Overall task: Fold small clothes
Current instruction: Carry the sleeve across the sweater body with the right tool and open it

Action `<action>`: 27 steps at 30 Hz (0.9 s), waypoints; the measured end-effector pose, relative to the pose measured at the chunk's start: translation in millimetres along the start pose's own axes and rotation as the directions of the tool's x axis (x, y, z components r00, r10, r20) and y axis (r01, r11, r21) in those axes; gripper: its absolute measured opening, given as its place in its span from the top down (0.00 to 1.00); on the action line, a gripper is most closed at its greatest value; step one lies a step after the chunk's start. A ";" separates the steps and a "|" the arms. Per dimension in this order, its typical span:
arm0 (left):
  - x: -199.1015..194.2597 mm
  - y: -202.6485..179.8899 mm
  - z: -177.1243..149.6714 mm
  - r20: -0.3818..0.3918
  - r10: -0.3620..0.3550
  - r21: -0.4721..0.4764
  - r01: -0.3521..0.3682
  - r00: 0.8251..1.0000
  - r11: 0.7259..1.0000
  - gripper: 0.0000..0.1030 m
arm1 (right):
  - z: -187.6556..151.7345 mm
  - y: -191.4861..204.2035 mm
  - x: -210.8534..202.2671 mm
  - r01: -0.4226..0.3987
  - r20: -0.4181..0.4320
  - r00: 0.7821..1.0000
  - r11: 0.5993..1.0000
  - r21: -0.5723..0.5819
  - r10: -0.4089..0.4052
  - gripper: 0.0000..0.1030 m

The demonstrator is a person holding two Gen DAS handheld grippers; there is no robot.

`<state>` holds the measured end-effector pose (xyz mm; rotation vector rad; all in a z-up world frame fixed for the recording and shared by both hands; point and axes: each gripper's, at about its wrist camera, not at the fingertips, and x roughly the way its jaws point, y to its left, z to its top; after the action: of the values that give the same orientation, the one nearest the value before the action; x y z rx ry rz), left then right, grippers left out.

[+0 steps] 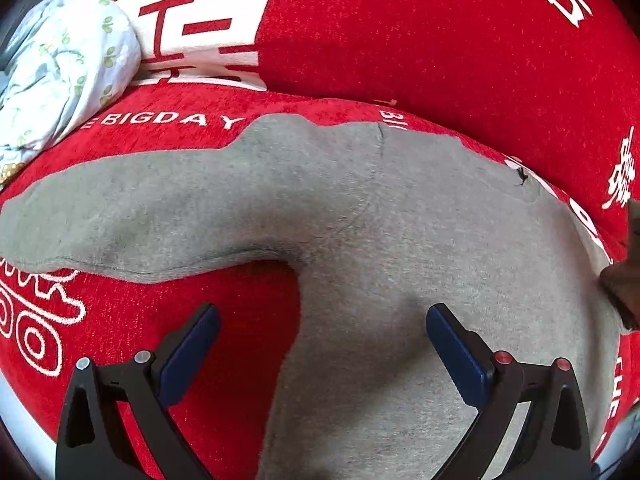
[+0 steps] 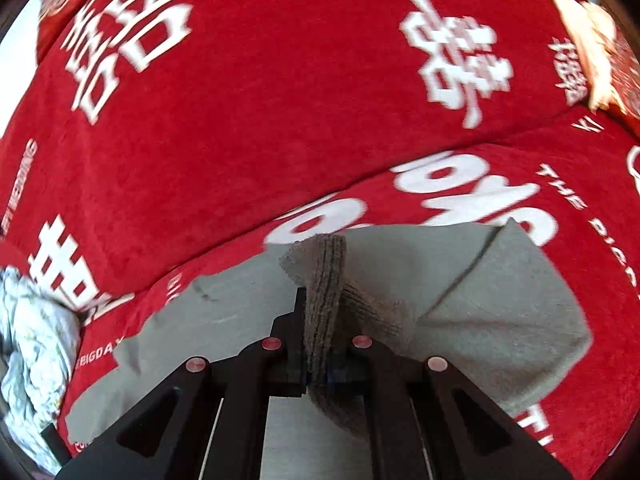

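A small grey knit garment (image 1: pixel 360 240) lies spread on a red cover, one sleeve stretched out to the left. My left gripper (image 1: pixel 322 324) hovers open above the garment's lower body, its blue pads wide apart with nothing between them. In the right wrist view my right gripper (image 2: pixel 318 332) is shut on a ribbed cuff (image 2: pixel 324 280) of the grey garment (image 2: pixel 500 300), lifting that part so the cloth drapes in folds. The cuff's brownish edge shows at the right rim of the left wrist view.
The red cover (image 1: pixel 440 40) carries large white characters and the words "BIG DAY". A crumpled white cloth with green print (image 1: pixel 68 68) sits at the far left, also seen as a bundle (image 2: pixel 36 344) in the right wrist view.
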<state>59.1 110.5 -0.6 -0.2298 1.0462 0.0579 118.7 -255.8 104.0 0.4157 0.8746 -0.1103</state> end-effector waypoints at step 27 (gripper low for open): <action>-7.4 58.4 10.7 0.034 -0.034 -0.174 0.040 0.999 0.984 0.00 | -84.2 190.8 98.2 -0.116 -0.161 0.984 0.961 -0.250 0.077 0.94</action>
<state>55.3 170.1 1.6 -0.4065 1.0063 0.1199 170.9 -40.6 40.1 0.2227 1.0009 0.1268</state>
